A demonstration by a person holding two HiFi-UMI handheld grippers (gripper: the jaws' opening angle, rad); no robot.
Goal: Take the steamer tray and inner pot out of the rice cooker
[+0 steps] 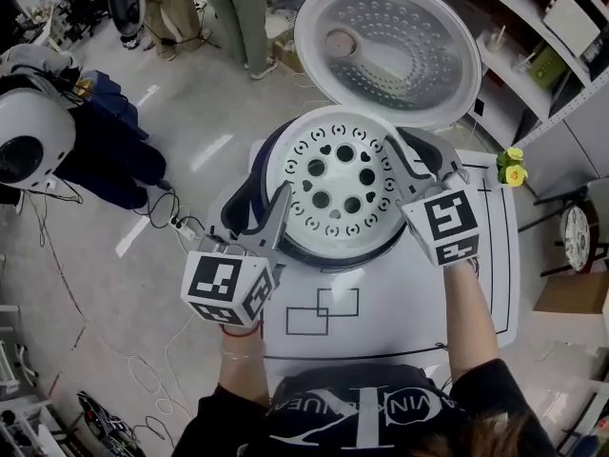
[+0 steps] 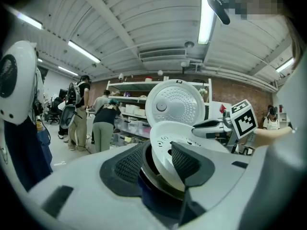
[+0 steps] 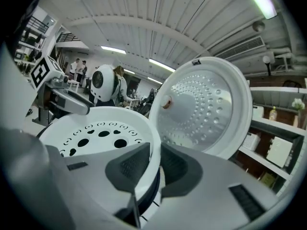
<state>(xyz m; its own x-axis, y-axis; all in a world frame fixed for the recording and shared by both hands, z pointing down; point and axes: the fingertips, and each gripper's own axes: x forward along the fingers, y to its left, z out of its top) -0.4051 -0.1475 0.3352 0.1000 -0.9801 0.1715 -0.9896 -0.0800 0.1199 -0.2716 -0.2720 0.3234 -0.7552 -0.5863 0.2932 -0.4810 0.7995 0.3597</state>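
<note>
On table [image 1: 409,327], right gripper [image 3: 154,151] pinches steamer tray [image 1: 341,180] rim.

We're in a robotics lab or workshop, by the look of it: a bare grey floor [image 1: 195,127] with cables [image 1: 162,219] trailing at the left, open shelving [image 1: 557,31] of boxes at the upper right, people [image 1: 238,12] busy at gear along the top, and strip lights [image 2: 207,13] under a ribbed ceiling [image 2: 144,23].

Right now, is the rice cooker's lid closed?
No, the lid stands swung open behind the rice cooker, its dimpled underside facing the head view.
</note>
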